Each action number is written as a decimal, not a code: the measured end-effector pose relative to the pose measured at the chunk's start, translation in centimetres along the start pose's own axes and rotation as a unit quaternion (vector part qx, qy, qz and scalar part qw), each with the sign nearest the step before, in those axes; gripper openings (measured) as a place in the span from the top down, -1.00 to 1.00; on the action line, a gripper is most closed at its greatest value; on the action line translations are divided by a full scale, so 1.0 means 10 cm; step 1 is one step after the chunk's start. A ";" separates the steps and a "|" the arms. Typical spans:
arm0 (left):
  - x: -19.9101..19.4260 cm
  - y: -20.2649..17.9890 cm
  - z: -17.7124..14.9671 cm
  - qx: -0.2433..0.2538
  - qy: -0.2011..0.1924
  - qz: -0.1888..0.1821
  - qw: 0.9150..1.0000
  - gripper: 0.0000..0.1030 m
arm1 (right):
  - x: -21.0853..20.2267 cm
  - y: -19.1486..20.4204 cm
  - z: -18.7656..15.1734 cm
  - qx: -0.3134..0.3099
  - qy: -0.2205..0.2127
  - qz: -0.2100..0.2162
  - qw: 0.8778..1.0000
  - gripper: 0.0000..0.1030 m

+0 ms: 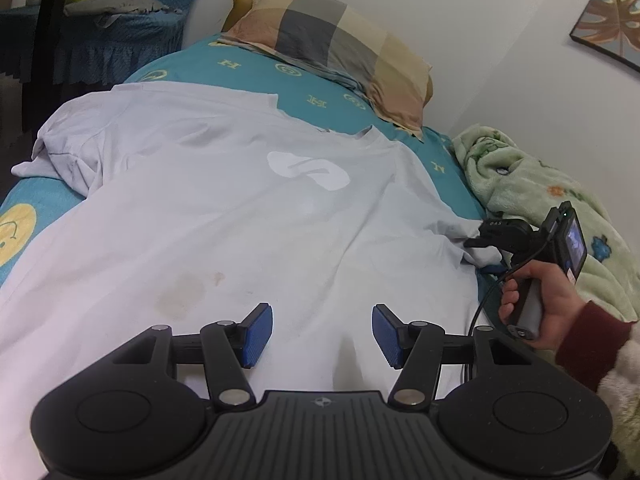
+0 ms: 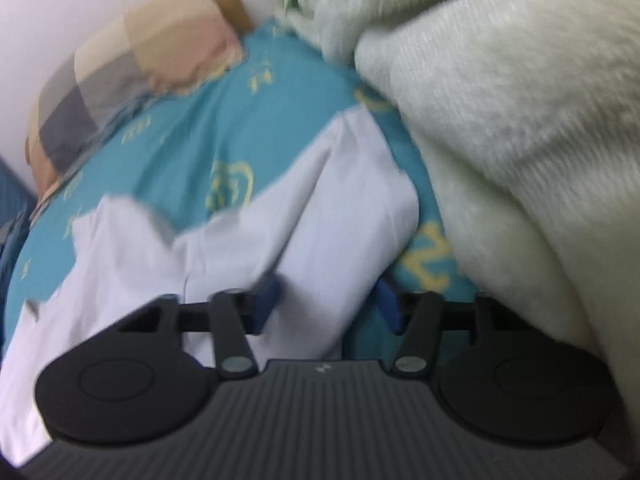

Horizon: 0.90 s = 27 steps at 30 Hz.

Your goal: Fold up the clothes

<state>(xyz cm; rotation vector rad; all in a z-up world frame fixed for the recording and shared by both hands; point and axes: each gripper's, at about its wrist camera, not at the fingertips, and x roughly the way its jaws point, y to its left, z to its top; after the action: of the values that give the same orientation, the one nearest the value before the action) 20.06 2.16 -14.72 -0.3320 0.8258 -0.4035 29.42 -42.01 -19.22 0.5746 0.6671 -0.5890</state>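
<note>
Smooth matt white cotton T-shirt (image 1: pixel 224 208), fuzzy pale green fleece blanket (image 1: pixel 532 196), matt black plastic left gripper (image 1: pixel 322 336), textured blue rubber pads (image 1: pixel 260 334)

The shirt (image 1: pixel 224 216) is pale lilac-white with a white logo (image 1: pixel 308 170) on it and faint brownish stains (image 1: pixel 180 294) low down. The bedsheet (image 1: pixel 256 68) is teal, printed with yellow letters and a yellow smiley face (image 1: pixel 16 232). The pillow (image 1: pixel 336 44) is checked in beige, grey and tan. The blanket (image 1: pixel 532 196) is pale green fleece with small orange and blue figures. Both claws are black with blue pads (image 1: pixel 258 334). The sleeve (image 1: pixel 592 344) is dark red.
</note>
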 end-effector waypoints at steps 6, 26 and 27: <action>0.02 0.04 0.05 -0.014 -0.001 -0.006 1.000 -0.13 | -0.19 -0.01 -0.03 -0.058 0.005 -0.005 0.998 0.81; -0.86 -0.21 -0.14 0.055 -0.046 0.046 0.996 -0.41 | -2.32 -0.55 -0.81 -0.087 0.119 0.122 0.982 0.04; -0.91 -0.20 -0.15 0.055 -0.048 0.051 0.996 -0.43 | -2.35 -0.55 -0.84 -0.080 0.124 0.126 0.981 0.04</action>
<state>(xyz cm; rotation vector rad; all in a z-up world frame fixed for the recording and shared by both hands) 12.89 4.49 -8.99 -0.2053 0.7215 -0.3341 7.47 -33.03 -9.68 0.5761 0.8531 -0.2241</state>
